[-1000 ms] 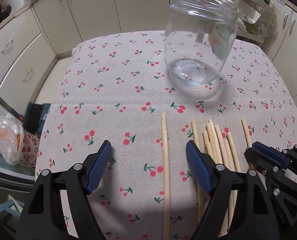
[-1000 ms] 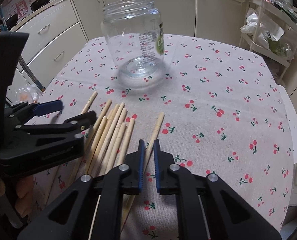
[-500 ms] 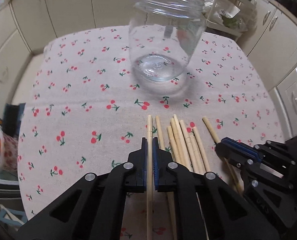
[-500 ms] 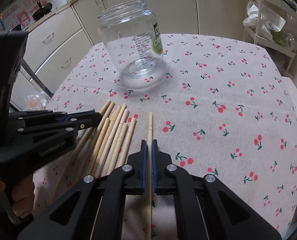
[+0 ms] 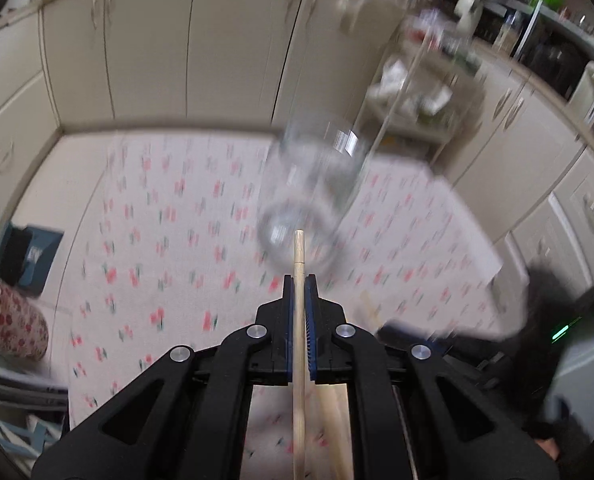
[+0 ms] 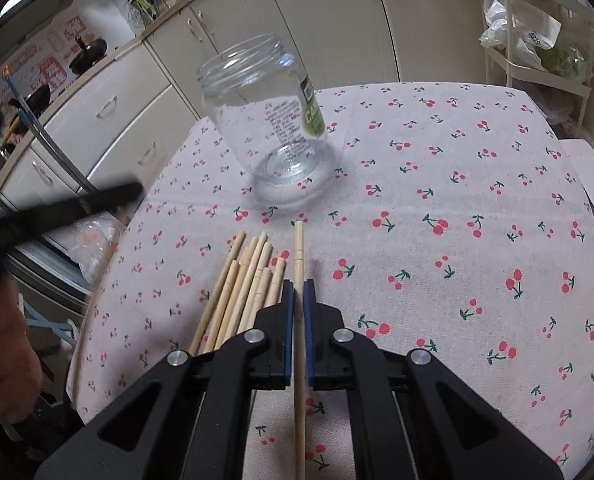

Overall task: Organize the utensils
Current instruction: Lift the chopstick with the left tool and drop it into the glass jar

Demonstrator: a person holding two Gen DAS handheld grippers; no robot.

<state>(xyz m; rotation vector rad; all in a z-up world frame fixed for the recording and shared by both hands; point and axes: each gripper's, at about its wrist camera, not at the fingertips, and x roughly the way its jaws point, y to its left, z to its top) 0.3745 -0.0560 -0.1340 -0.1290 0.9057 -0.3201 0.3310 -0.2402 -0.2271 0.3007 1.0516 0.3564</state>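
Progress is at an early stage: no stick is in the jar yet. On the left, the left gripper (image 5: 297, 284) is clamped on one wooden stick (image 5: 298, 256); the stick runs forward between the blue pads, and its tip lines up with the blurred jar (image 5: 317, 184) beyond. That view is smeared, so whether the stick is clear of the cloth (image 5: 169, 216) cannot be read with certainty, though nothing appears to support it but the pads. In the right wrist view the left gripper shows only as a dark blurred bar at the left edge, above the table. Next along, a bundle (image 6: 245, 284) of roughly nine sticks lies flat on the cherry-print cloth (image 6: 457, 200), unsorted and touching one another. Just right of the bundle, the right gripper (image 6: 298, 292) is closed on a second stick (image 6: 298, 248), which lies along the cloth towards the jar (image 6: 269, 120). The jar stands upright, open and empty, near the stick tips. Judgement: two sticks are gripped, none delivered; the bundle remains to be moved.
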